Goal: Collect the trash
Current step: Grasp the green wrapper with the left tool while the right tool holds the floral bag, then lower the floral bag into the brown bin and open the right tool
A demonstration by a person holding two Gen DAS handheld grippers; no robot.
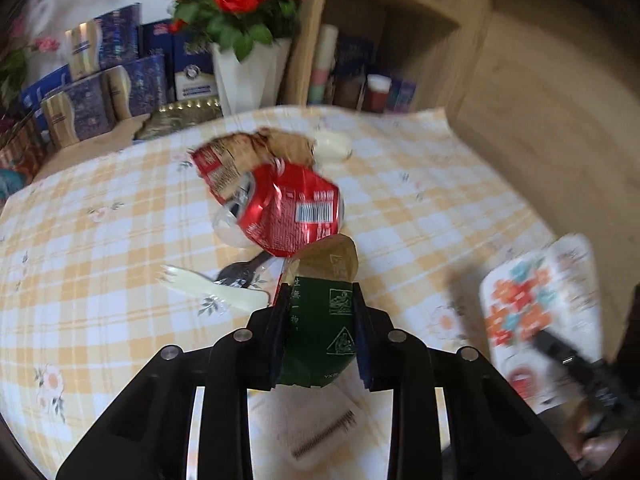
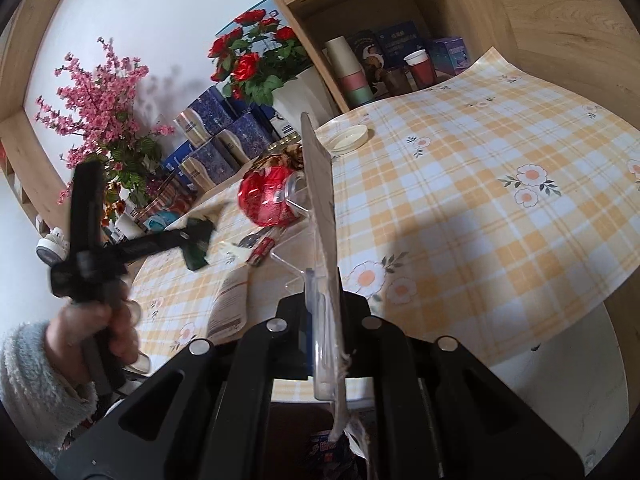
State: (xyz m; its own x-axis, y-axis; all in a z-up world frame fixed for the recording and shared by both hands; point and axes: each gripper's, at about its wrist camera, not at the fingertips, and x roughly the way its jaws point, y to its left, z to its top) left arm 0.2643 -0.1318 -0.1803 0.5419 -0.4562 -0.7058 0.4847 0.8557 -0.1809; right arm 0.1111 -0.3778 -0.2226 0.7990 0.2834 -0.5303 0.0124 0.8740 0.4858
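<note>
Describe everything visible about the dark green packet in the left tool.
The green packet is a small, creased pouch, dark green with pale line drawings and printed characters; its upper end is tan or gold and bent over. It looks like thin foil or coated paper. It stands roughly upright, clamped between the pads of the left tool, clear of the checked tablecloth. From the right wrist view it shows as a dark green lump at the tool's tip. Whether it is empty cannot be told.
</note>
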